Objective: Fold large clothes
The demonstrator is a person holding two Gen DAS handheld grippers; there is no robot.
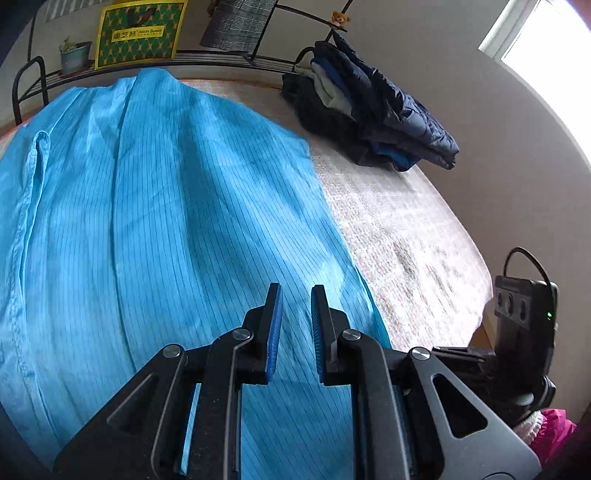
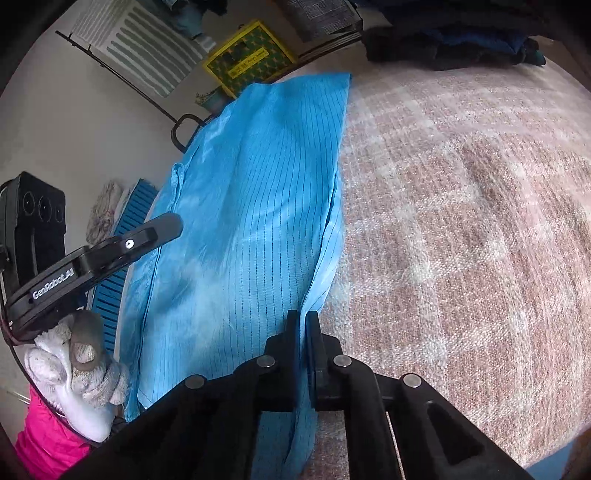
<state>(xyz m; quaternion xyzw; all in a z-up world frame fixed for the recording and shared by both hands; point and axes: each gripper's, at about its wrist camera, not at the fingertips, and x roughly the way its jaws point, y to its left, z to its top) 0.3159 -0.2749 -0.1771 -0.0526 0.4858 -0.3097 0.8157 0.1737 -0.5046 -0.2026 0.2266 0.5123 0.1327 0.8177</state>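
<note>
Blue garment [image 1: 166, 229], pinstriped, lies spread flat on my pinkish woven bedcover [image 1: 406, 229], filling the left and centre of the left wrist frame; in the right wrist frame it runs as a long band from upper centre down to the bottom centre. My right gripper [image 2: 302, 325] is clamped on the garment's right edge, fabric pinched between the two fingers at lower centre, that edge lifted a little off the cover. My left gripper [image 1: 296, 295] hovers over the garment's lower right part, jaws narrowly apart, nothing between them, cloth visible through the gap. In the right wrist frame the left gripper shows at mid left, off the garment's left edge, held by my gloved hand [image 2: 79, 365]. Pile of dark folded clothes [image 1: 373, 118] sits upper right on the cover, well apart from the garment. Yellow-green box [image 1: 138, 35] and small potted plant [image 1: 74, 55] stand on a rack at upper left
</note>
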